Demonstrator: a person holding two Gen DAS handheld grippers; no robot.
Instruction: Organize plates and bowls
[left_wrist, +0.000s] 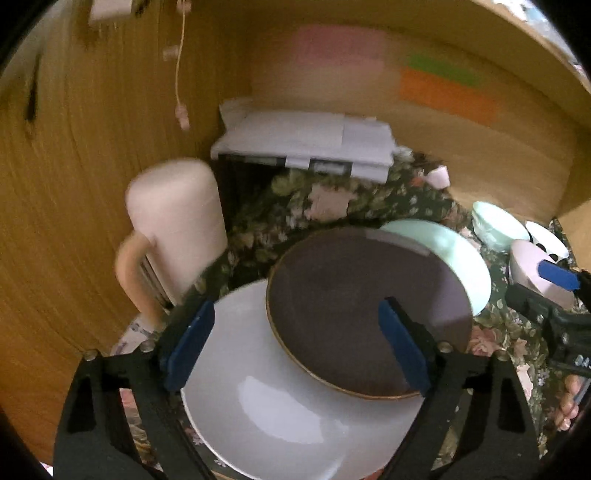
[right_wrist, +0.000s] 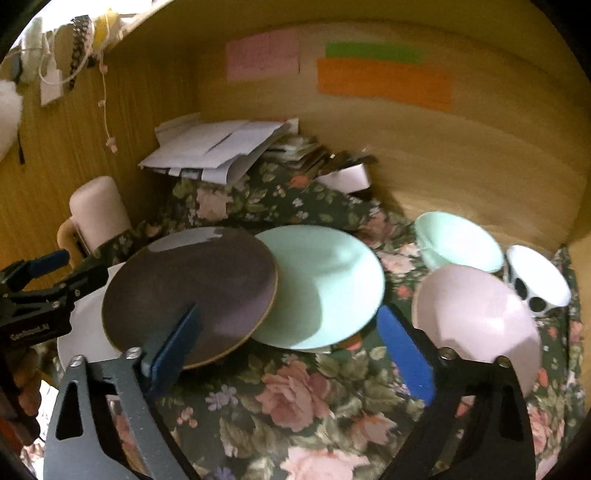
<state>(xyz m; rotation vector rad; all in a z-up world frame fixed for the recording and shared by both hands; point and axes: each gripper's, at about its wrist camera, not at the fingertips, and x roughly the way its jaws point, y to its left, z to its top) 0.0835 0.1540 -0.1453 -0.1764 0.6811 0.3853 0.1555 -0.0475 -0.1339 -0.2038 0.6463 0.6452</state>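
Note:
A dark brown plate (left_wrist: 365, 314) lies tilted, overlapping a white plate (left_wrist: 295, 406) on its left and a mint green plate (left_wrist: 458, 258) on its right. My left gripper (left_wrist: 295, 343) is open, its fingers either side of the white and brown plates. In the right wrist view the brown plate (right_wrist: 192, 291) and mint plate (right_wrist: 332, 284) sit ahead of my open, empty right gripper (right_wrist: 291, 350). A pink bowl (right_wrist: 476, 317), a mint bowl (right_wrist: 458, 240) and a white dotted bowl (right_wrist: 535, 280) stand at the right.
A floral cloth (right_wrist: 295, 406) covers the table. A cream mug (left_wrist: 173, 225) stands at the left by the wooden wall (left_wrist: 74, 184). A pile of papers (left_wrist: 303, 140) lies at the back. Sticky notes (right_wrist: 384, 81) hang on the back wall.

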